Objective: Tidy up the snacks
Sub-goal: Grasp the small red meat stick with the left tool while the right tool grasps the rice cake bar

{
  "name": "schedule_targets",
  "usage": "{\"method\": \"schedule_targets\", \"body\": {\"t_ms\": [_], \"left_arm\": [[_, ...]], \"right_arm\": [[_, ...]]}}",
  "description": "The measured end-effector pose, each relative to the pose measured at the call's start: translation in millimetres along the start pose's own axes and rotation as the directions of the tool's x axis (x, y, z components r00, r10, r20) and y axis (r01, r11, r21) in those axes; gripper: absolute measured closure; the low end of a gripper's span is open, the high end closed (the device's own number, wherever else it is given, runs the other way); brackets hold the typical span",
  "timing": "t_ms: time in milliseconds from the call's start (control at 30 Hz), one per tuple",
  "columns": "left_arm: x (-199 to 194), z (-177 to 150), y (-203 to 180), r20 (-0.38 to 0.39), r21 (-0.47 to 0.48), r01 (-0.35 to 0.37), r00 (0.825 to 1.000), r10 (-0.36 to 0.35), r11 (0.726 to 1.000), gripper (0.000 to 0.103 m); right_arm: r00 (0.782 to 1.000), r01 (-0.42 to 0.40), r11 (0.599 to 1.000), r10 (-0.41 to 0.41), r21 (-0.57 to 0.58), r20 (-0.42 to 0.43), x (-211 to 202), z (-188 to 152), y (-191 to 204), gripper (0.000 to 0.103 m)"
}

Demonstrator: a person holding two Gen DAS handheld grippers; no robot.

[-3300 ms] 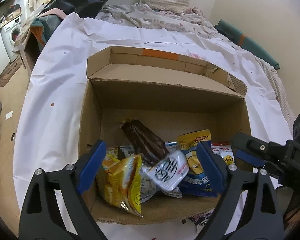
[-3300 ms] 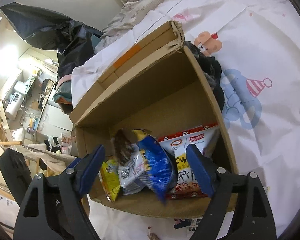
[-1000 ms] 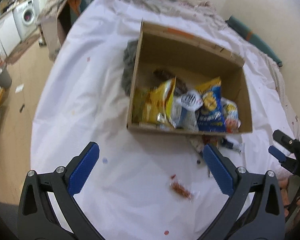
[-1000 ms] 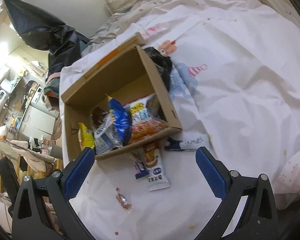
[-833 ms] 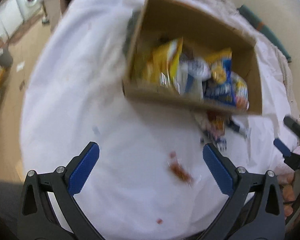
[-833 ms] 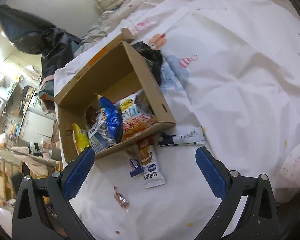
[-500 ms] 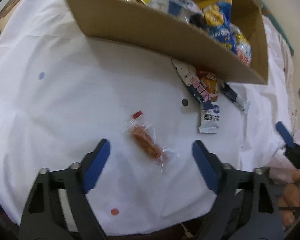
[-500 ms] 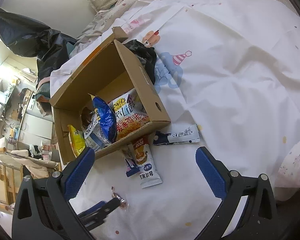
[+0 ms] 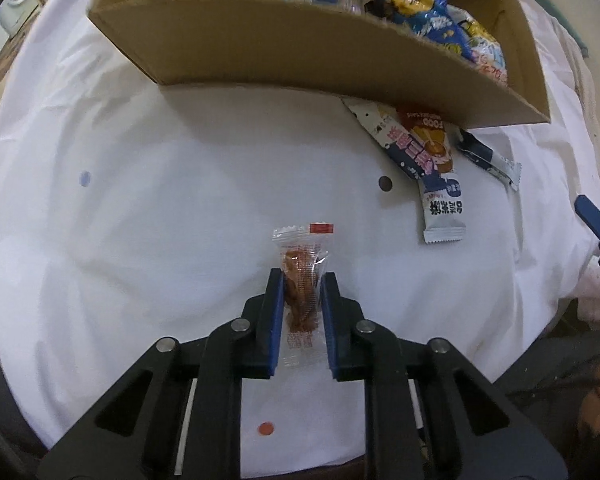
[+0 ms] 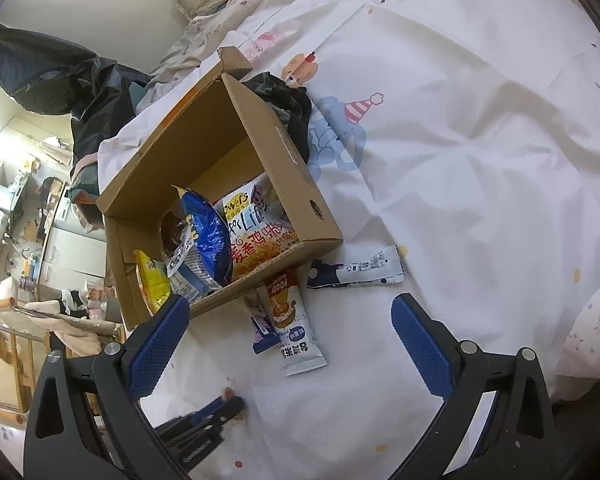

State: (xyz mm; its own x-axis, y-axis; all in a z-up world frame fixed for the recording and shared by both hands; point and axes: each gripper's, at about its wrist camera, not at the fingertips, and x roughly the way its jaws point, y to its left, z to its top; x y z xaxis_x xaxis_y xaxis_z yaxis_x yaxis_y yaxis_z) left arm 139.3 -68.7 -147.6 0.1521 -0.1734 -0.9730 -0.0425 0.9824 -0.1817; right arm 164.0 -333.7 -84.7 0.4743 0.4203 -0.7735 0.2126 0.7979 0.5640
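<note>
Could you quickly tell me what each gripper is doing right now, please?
Left gripper: shut on the small clear snack packet.
Right gripper: open, holding nothing.

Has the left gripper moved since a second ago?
Yes. The left gripper dropped from above the cardboard box to the clear snack packet, jaws shut on it.

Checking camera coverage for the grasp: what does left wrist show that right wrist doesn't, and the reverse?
Left wrist only: a close look at the left gripper with its blue pads pressed on the clear-wrapped red snack lying on the white sheet; a red dot and a blue dot printed on the sheet.

Right wrist only: the right gripper wide open and empty; the box's far flap, black bag, cartoon print, pillows and the room beyond.

Both: the cardboard box of snack bags, the orange-and-white bar, the navy-and-white packet beside it.
</note>
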Motion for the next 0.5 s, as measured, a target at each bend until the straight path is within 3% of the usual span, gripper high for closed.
{"method": "schedule_targets", "body": {"t_ms": [300,500], "left_arm": [[-62.7,19.5,3.9,0.115,0.081,-0.009,0.993,-0.001,0.997,0.088],[-97.1,33.6,41.7,0.174,0.100,-0.050,0.984,0.032,0.994,0.088]], "right_arm": [[1.000,0.012,1.000,-0.012,-0.002,-0.013,4.0,-0.7,0.6,0.000],[0.999,0.032,0.999,-0.033,-0.005,-0.036,11.7,-3.0,1.8,0.000]]}}
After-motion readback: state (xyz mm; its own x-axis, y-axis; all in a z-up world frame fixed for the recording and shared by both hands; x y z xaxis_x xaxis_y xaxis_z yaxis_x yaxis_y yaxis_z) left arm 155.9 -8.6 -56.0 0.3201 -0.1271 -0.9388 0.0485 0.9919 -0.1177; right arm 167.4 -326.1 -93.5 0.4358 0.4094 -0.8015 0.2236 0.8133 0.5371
